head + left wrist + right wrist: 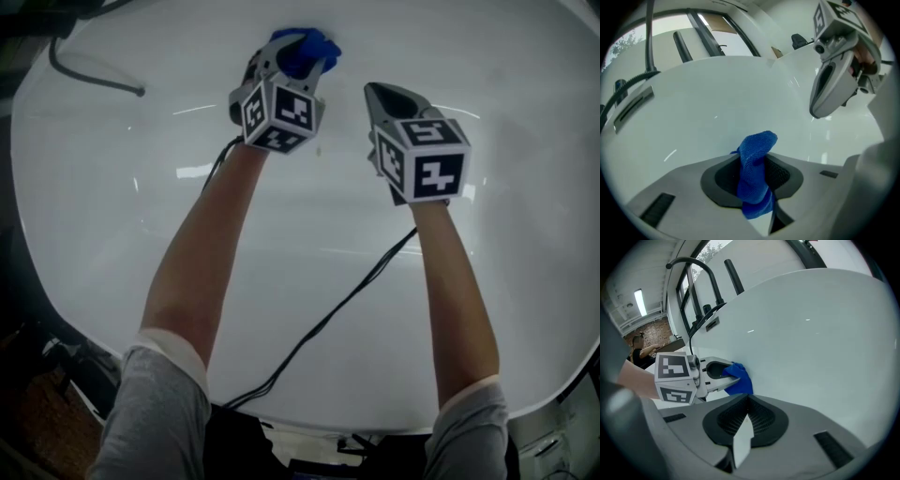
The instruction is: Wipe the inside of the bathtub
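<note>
The white bathtub (141, 216) fills the head view, and both arms reach down into it. My left gripper (294, 58) is shut on a blue cloth (314, 47), which it presses against the tub's far inner wall. In the left gripper view the blue cloth (759, 143) sticks up between the closed jaws of my left gripper (754, 164). My right gripper (386, 94) hovers just right of it, shut, with nothing in it. From the right gripper view, the closed jaws of my right gripper (746, 401) point at the wall, with the blue cloth (741, 382) to the left.
A black cable (328, 319) trails across the tub floor from the left gripper toward the near rim. A thin black hose (89, 80) hangs over the far left rim. A black curved faucet (689, 268) rises behind the tub, and a person (640, 352) stands far off.
</note>
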`<state>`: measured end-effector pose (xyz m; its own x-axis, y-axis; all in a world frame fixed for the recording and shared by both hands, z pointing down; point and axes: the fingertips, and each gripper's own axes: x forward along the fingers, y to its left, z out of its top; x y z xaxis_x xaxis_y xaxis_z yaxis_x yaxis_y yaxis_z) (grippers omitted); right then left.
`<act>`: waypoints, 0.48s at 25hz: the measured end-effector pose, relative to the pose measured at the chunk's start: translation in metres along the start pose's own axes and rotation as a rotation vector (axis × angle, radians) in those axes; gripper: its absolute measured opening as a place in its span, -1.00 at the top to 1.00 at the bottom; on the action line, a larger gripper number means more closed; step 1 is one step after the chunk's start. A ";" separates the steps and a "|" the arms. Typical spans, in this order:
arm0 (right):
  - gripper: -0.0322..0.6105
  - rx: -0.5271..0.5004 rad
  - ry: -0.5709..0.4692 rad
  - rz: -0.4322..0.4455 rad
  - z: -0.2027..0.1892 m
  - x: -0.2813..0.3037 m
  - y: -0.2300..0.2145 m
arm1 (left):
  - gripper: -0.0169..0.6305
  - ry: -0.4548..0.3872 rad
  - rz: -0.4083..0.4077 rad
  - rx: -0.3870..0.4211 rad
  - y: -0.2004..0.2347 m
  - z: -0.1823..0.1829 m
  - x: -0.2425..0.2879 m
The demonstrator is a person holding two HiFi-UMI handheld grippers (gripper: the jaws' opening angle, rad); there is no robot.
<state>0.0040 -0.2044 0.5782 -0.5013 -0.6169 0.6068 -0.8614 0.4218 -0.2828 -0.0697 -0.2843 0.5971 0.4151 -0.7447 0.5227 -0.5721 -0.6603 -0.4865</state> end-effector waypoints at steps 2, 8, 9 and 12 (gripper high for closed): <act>0.91 -0.003 0.016 -0.005 -0.010 0.007 -0.002 | 0.58 0.041 -0.030 -0.025 -0.015 -0.022 0.009; 0.91 0.002 0.047 -0.005 -0.033 0.018 -0.008 | 0.58 0.129 -0.100 -0.095 -0.051 -0.071 0.029; 0.91 0.005 0.052 -0.006 -0.038 0.020 -0.008 | 0.58 0.150 -0.116 -0.109 -0.057 -0.080 0.032; 0.91 0.014 0.065 -0.004 -0.048 0.025 -0.009 | 0.58 0.203 -0.151 -0.154 -0.069 -0.105 0.040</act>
<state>0.0026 -0.1915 0.6316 -0.4917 -0.5742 0.6547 -0.8648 0.4097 -0.2902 -0.0882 -0.2580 0.7251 0.3621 -0.5941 0.7182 -0.6215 -0.7282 -0.2890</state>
